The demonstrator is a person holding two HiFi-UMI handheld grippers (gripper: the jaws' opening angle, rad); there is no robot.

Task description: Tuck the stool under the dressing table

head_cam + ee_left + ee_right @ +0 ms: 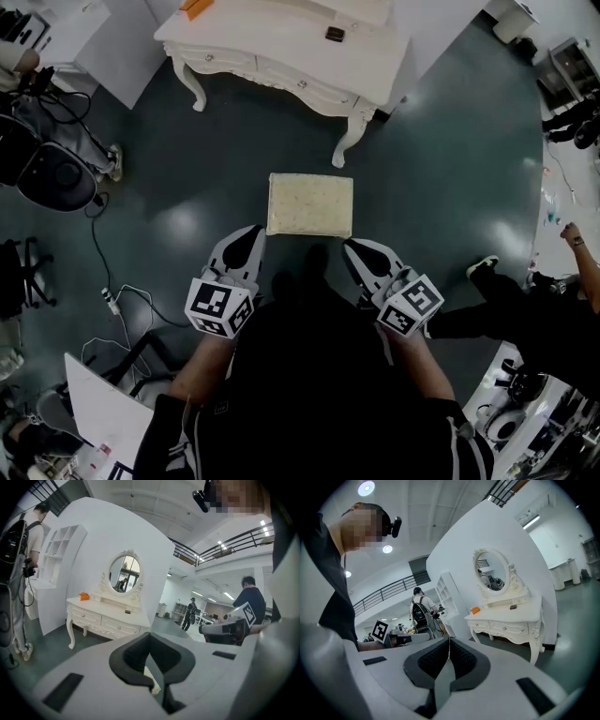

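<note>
Stool [310, 204]: legs hidden from me beneath its cream rectangular cushion, just ahead between left gripper [254, 233] and right gripper [353, 247], both clenched empty.

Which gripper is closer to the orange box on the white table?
Left. The left gripper is by the stool's near left corner, on the orange box's side; the right gripper is by the stool's near right corner, farther across.

Blk top [319, 375]; grey L tool [253, 232], R tool [352, 246] (b/w cubes [218, 307])
</note>
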